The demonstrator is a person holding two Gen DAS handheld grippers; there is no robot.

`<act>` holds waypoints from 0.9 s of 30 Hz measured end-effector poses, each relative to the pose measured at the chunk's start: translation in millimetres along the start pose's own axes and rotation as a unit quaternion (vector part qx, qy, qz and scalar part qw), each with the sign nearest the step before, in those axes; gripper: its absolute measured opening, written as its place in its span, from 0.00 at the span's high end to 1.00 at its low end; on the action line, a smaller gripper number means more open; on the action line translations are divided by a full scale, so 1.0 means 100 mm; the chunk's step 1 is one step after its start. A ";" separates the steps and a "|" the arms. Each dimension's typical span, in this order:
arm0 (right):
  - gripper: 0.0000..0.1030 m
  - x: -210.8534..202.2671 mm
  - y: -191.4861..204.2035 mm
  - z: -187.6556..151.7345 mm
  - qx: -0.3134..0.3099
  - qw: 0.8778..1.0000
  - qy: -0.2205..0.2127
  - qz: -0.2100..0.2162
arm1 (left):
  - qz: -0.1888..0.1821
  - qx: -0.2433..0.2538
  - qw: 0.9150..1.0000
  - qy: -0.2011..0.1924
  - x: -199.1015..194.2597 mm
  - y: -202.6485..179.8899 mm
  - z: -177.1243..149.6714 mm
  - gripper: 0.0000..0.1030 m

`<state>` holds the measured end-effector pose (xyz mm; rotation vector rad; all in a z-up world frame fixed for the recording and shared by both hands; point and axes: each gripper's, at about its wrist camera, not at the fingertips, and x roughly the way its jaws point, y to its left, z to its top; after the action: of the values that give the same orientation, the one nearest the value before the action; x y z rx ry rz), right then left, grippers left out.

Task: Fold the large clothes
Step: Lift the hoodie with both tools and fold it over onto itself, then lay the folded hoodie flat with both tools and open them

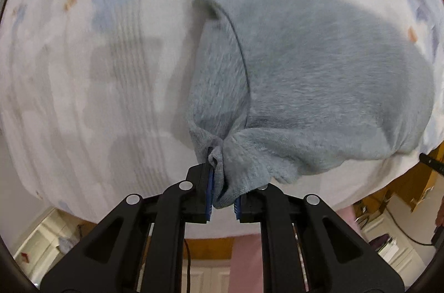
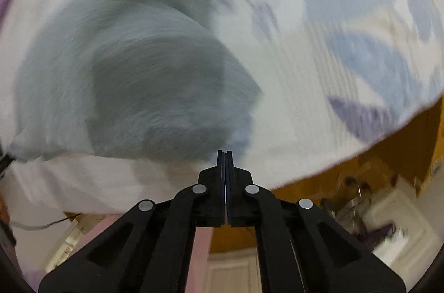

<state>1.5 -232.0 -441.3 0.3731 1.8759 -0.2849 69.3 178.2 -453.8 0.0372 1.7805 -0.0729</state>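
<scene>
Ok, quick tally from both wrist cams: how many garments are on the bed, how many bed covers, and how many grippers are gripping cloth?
Grey fleece garment: 1
Patterned white bed cover: 1
Grippers gripping cloth: 1, the left gripper, shut on a bunched garment edge; the right gripper is shut with nothing between its fingers
Total: 3

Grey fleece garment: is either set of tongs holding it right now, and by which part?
The left tongs pinch a bunched near corner of the grey fleece garment. The right tongs are shut with nothing between them.

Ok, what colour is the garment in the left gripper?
Grey-blue fleece garment, plain; clearest in the left wrist view.
</scene>
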 end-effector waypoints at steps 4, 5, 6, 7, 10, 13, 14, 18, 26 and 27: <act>0.77 -0.04 -0.08 -0.18 0.058 0.984 0.048 0.161 | -0.007 0.006 1.000 0.017 -0.01 0.02 -0.18 0.71; 0.62 -0.11 -0.05 -0.23 0.065 0.980 0.042 0.185 | -0.017 0.007 1.000 0.024 -0.05 0.05 -0.25 0.57; 0.25 -0.16 -0.01 -0.27 0.071 0.979 0.031 0.190 | -0.030 0.004 0.999 0.023 -0.09 0.07 -0.30 0.47; 0.11 -0.22 0.04 -0.30 0.076 0.978 0.015 0.195 | -0.047 -0.005 0.999 0.015 -0.14 0.09 -0.34 0.45; 0.12 -0.15 0.23 -0.21 0.088 0.967 0.024 0.237 | -0.124 -0.054 0.991 0.018 -0.21 0.17 -0.38 0.31; 0.12 0.01 0.41 -0.06 0.144 0.949 0.018 0.279 | -0.178 -0.094 0.979 0.013 -0.18 0.14 -0.31 0.24; 0.12 0.11 0.48 0.00 0.169 0.939 0.020 0.300 | -0.180 -0.112 0.977 0.020 -0.08 0.11 -0.24 0.23; 0.40 0.50 0.68 0.12 0.239 0.922 0.052 0.300 | -0.188 -0.162 0.966 0.072 0.41 -0.05 0.02 0.26; 0.97 0.48 0.65 -0.11 0.201 0.958 0.078 0.188 | -0.075 -0.078 0.990 0.086 0.53 -0.33 0.06 0.97; 1.00 0.59 0.65 -0.10 0.202 0.963 0.091 0.156 | -0.047 -0.074 0.992 0.091 0.59 -0.32 0.05 1.00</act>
<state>0.5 -161.9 -494.9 0.9910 1.8975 -0.4306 59.8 145.1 -511.1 -0.1517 1.9642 -0.0042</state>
